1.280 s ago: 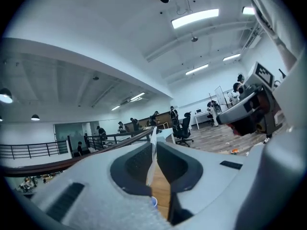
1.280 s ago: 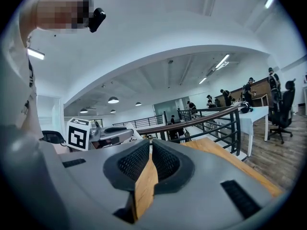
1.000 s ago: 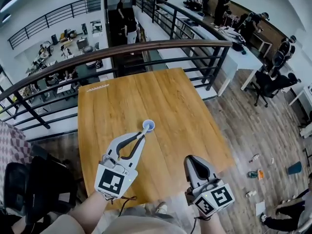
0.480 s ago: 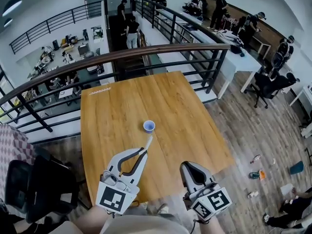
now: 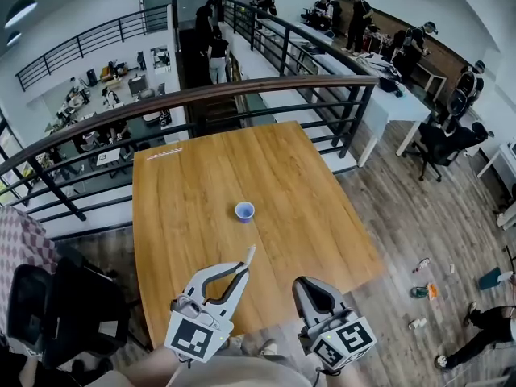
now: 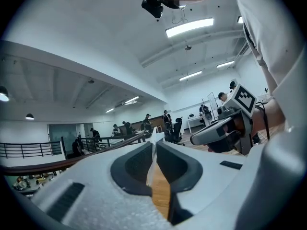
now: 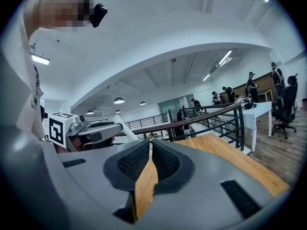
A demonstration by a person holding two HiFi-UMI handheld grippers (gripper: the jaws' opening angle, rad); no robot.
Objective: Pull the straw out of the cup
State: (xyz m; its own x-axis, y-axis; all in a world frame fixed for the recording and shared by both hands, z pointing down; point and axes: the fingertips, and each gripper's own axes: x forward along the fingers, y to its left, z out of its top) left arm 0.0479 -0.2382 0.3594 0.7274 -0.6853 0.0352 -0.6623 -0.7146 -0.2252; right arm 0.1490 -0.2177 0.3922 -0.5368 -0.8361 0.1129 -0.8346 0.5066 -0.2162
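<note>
A small blue cup (image 5: pixel 244 211) stands upright in the middle of the wooden table (image 5: pixel 181 184), with nothing sticking out of it. The white straw (image 5: pixel 250 255) is clear of the cup, nearer to me, pinched in my left gripper (image 5: pixel 243 267). In the left gripper view the straw (image 6: pixel 152 157) runs up between the closed pads and pokes out past the left gripper (image 6: pixel 155 145). My right gripper (image 5: pixel 309 290) hovers at the table's near edge. In its own view, the right gripper (image 7: pixel 150 145) is shut with nothing in it.
A dark metal railing with a wooden handrail (image 5: pixel 201 95) runs along the table's far side, with a drop to a lower floor behind it. Beyond the table's right edge is wood flooring (image 5: pixel 419 216). Desks and several people are far back right.
My left gripper has drawn back toward me from the cup, and the straw came out with it. The right gripper has also come back a little toward me.
</note>
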